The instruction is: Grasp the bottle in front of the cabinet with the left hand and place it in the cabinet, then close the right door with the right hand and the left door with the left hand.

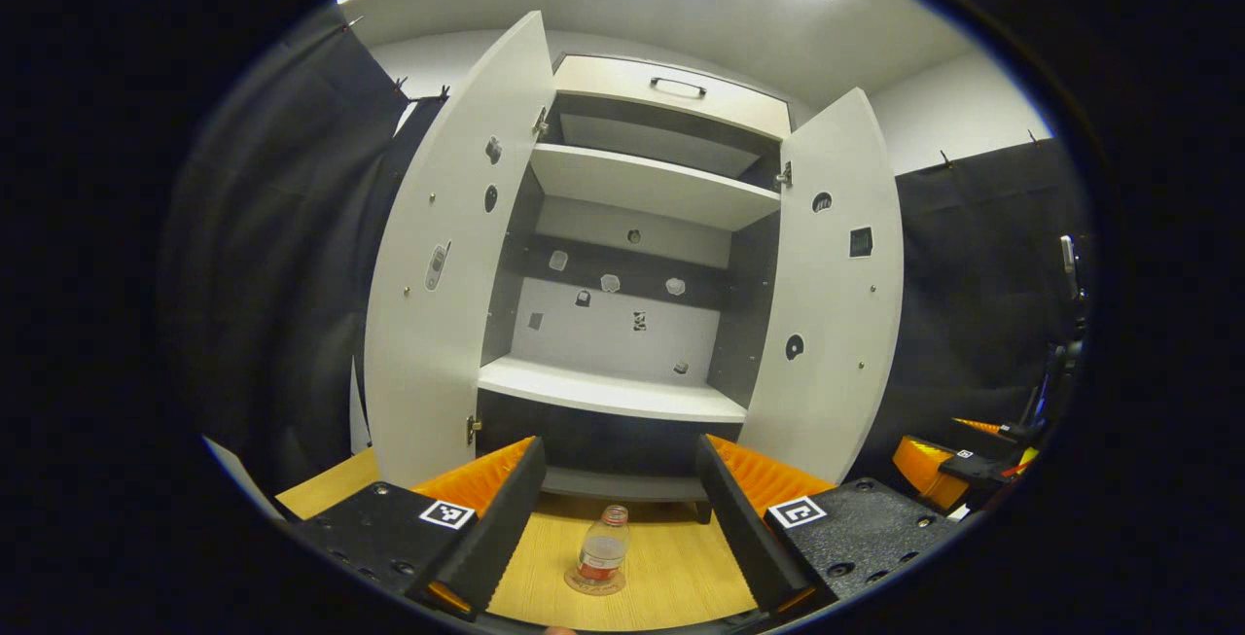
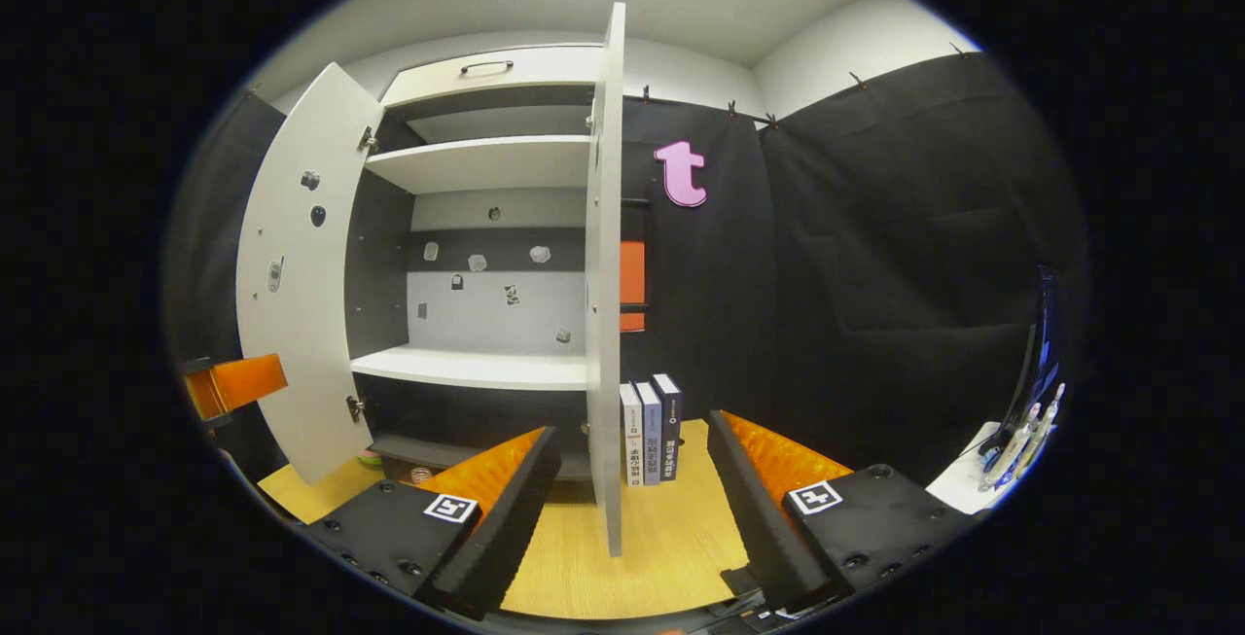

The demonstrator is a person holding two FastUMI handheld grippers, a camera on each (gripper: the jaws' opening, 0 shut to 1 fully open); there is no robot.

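A small clear bottle [image 1: 603, 552] with a reddish label stands upright on the wooden table [image 1: 671, 572], just in front of the open cabinet [image 1: 622, 392]. My left gripper [image 1: 619, 447] is open, its fingers spread wide on either side of the bottle and above it, touching nothing. The left door [image 1: 438, 256] and right door [image 1: 827, 304] both stand wide open. My right gripper [image 2: 632, 429] is open and empty, facing the thin edge of the right door [image 2: 605, 324]. In the right gripper view the left door [image 2: 302, 275] swings out at the left.
Three books [image 2: 650, 431] stand upright on the table just right of the right door. Black cloth walls close in both sides. A white side table [image 2: 982, 479] with pens sits at the far right. The cabinet's middle shelf [image 1: 613, 392] is bare.
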